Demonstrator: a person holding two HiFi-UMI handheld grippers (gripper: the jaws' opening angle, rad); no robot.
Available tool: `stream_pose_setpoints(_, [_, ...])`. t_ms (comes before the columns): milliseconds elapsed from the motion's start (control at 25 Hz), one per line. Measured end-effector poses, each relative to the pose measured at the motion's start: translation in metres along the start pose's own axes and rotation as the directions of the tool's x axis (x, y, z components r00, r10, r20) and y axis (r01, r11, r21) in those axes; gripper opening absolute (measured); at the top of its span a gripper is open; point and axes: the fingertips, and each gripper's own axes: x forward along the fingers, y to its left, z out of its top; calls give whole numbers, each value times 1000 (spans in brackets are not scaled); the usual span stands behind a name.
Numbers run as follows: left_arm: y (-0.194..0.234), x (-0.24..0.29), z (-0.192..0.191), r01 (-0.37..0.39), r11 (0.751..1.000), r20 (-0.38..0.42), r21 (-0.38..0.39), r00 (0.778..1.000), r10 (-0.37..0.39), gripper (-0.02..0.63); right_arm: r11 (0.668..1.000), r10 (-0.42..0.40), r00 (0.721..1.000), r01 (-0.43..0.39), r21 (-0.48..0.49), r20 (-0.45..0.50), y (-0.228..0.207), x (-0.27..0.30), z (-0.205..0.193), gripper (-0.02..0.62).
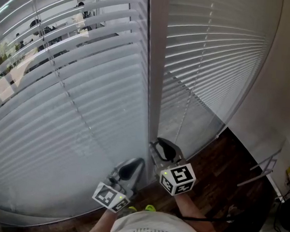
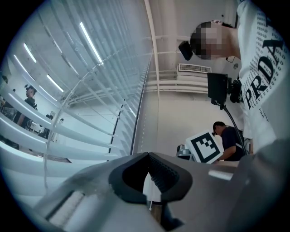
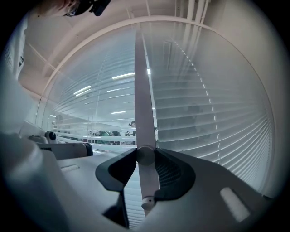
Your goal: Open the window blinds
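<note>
Head view: I hold both grippers low in front of the window blinds point(image 1: 70, 112), above a dark wood floor point(image 1: 221, 159). The blinds hang in two panels. The slats of the left panel point(image 1: 48, 80) are tilted partly apart, so a bright room shows between them; the slats of the right panel point(image 1: 214, 58) lie nearly flat against each other. A grey wand point(image 1: 154, 113) hangs down between the two panels. The right gripper point(image 1: 163, 148) has its tongs closed on this wand near the lower end, and the wand's tip pokes out just below the grip. The left gripper point(image 1: 130, 166) sits just beside it, clear of the wand, its tongs drawn together at the tips, pointing toward the left panel
</note>
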Motion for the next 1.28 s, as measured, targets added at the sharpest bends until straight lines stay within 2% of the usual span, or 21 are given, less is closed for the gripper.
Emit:
stream_pose_setpoints(120, [0,0,0,2,1000,2,-1,1000,-2,-9,998,17,1000,-18,-53,-23,1,0,-1,130])
stream_pose_setpoints(240, [0,1,-1,4,1000,2,-5,1000,-4,-9,985,30,998,-40,-169,-63,3,0,-2,129])
stream_pose_setpoints(320, [0,2,-1,5,1000,2,-7,1000,-5,-9,962,34,995,-58,-266,-93,5,-2,-2,130])
stream_pose_setpoints(400, [0,2,-1,5,1000,3,-8,1000,-5,-9,911,27,992,-77,-405,-127,8,-3,-2,130])
stream_pose_setpoints(480, [1,3,0,5,1000,6,-8,1000,-5,-9,825,12,990,-89,-558,-140,12,-2,-1,130])
stream_pose_setpoints(520, [1,3,0,6,1000,7,-9,1000,-6,-9,766,-1,990,-91,-636,-142,14,-2,-1,130])
stream_pose_setpoints(560, [2,3,-1,8,1000,8,-10,1000,-7,-8,696,-18,990,-91,-712,-143,16,-2,-1,130])
stream_pose_setpoints(640, [2,3,1,7,1000,12,-12,1000,-7,-9,530,-59,988,-87,-844,-139,19,-2,-4,130])
stream_pose_setpoints(680, [3,2,1,7,1000,13,-13,1000,-7,-9,448,-79,988,-84,-890,-133,19,-2,-5,130])
stream_pose_setpoints(720, [3,2,0,7,1000,13,-14,1000,-7,-8,381,-97,987,-81,-921,-127,20,-2,-7,129])
stream_pose_setpoints(760, [3,2,1,8,1000,13,-16,1000,-8,-9,335,-109,986,-79,-939,-122,20,-1,-8,127])
stream_pose_setpoints(800, [3,2,2,8,1000,16,-17,1000,-7,-9,308,-115,986,-79,-948,-119,20,-1,-9,127])
stream_pose_setpoints(920, [3,-1,4,1,1000,26,-18,1000,-1,-8,291,-103,988,-79,-953,-113,23,0,-9,124])
stream_pose_setpoints(1280, [6,6,10,12,1000,41,-22,999,-11,-9,309,-91,990,-72,-948,-105,19,-1,-7,124])
